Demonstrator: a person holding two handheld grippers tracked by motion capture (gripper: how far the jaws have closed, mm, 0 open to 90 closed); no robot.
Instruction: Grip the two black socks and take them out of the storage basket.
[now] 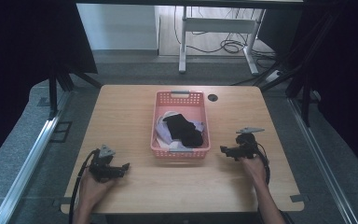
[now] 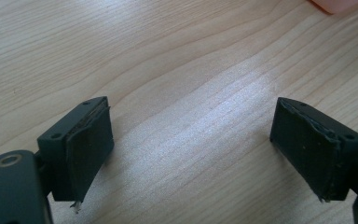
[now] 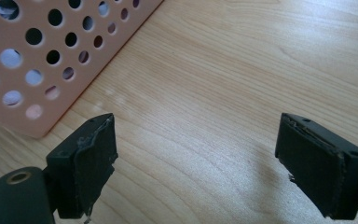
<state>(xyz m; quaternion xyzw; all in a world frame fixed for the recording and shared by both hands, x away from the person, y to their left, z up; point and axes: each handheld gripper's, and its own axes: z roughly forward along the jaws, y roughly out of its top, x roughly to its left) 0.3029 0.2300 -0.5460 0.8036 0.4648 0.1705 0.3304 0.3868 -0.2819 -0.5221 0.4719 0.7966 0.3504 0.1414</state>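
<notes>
Forearms enter from the bottom of the high view, each hand holding a gripper low over the wooden table (image 1: 135,100). At lower left of that frame the left gripper (image 1: 125,166) has its jaws spread wide with nothing between them; in the left gripper view only bare wood lies in the gap, with a pink corner at the top right edge. Right of centre, the right gripper (image 1: 223,150) is also spread wide and holds nothing, just beside the pink basket (image 1: 179,150). In the right gripper view the basket's perforated wall (image 3: 37,60) fills the upper left. The basket sits mid-table, holding a black cloth (image 1: 182,129) on pale cloths (image 1: 164,131). Open wood runs on both sides of it and along the near edge.
</notes>
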